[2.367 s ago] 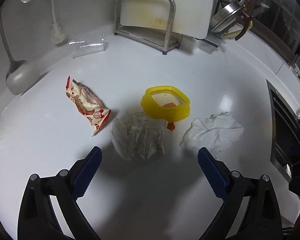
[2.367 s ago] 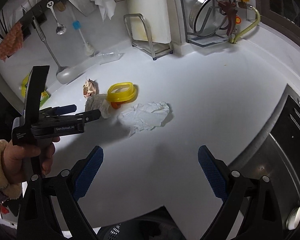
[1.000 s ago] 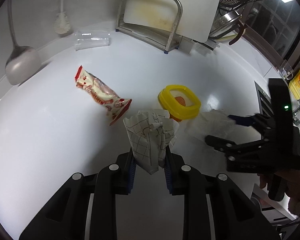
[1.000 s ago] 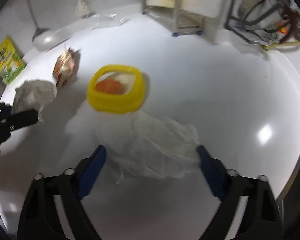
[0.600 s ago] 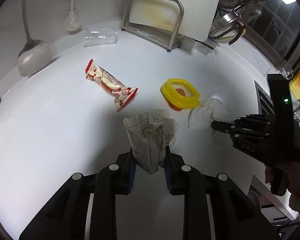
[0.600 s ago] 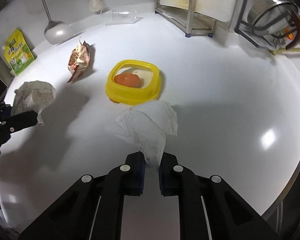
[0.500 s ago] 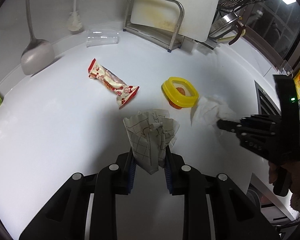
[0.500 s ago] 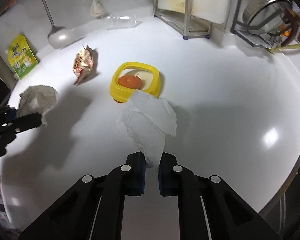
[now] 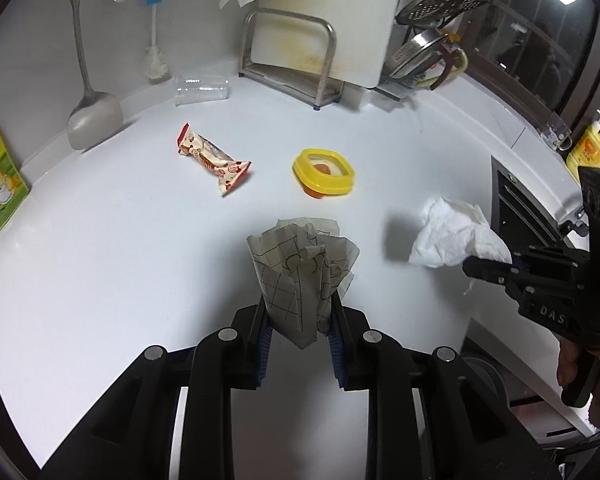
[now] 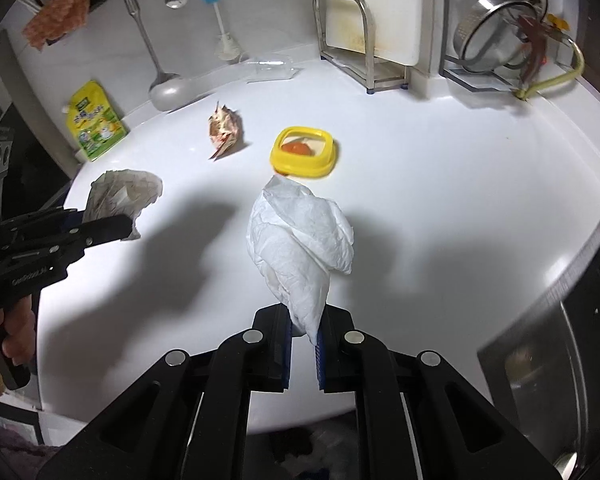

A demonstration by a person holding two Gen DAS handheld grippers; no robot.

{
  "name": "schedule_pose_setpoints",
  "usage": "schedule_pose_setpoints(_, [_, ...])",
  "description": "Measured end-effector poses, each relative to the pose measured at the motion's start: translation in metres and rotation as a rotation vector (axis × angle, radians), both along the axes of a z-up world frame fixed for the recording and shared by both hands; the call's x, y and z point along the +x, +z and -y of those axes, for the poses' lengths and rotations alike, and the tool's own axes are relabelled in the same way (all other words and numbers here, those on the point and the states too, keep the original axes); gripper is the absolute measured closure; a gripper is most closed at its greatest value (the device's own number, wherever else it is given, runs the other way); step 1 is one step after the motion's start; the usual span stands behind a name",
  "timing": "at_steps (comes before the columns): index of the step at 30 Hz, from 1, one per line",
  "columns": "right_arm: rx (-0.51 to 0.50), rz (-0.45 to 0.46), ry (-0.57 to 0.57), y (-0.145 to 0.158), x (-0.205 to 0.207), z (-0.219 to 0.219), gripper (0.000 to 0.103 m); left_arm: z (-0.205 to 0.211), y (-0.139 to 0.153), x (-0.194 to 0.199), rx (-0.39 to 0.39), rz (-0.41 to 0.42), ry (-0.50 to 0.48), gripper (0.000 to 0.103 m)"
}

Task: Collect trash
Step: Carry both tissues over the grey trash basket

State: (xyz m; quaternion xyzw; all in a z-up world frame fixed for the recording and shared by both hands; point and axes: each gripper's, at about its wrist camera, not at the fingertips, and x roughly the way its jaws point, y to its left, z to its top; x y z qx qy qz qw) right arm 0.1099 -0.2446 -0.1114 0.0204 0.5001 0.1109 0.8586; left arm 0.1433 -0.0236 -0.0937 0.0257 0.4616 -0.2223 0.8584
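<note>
Nearest the left wrist camera: left hand-held gripper (image 9: 298, 346) clenched on a crumpled beige paper wrapper printed with a dark grid (image 9: 302, 268), lifted clear of the glossy white counter (image 9: 100, 260). Nearest the right wrist camera: right hand-held gripper (image 10: 303, 344) pinched on the tail of a crumpled white paper tissue (image 10: 300, 240), also held off the surface, with its shadow cast below. Both pieces of trash thus picked up, neither yet dropped anywhere; no bin clearly visible, only a dark blurred shape under the counter's near edge, too unclear to name.

Farther out, mid-counter: a red-and-white printed plastic snack wrapper (image 9: 214, 159), lying flat, untouched, well apart from both grippers. Just beside it to the right, a small square container with a yellow rim and something orange inside (image 9: 323, 172), whether trash or not hard to judge. Nearer the back wall, a clear plastic packet or box (image 9: 201, 89), possibly rubbish too.

Judged progress: roughly midway, two items in hand and awaiting disposal, at least the snack wrapper left to gather, perhaps the clear plastic after it.

At the back: a metal rack holding a white cutting board (image 9: 324, 16), a hanging steel ladle (image 9: 88, 80), a green-and-yellow pouch (image 10: 94, 120) at the left edge.
</note>
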Motion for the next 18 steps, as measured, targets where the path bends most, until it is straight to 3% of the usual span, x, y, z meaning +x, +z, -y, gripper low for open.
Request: schedule_pose_setpoints(18, [0.038,0.043,0.051,0.024,-0.104,0.019,0.094,0.01,0.03,-0.095,-0.006,0.048,0.052,0.079])
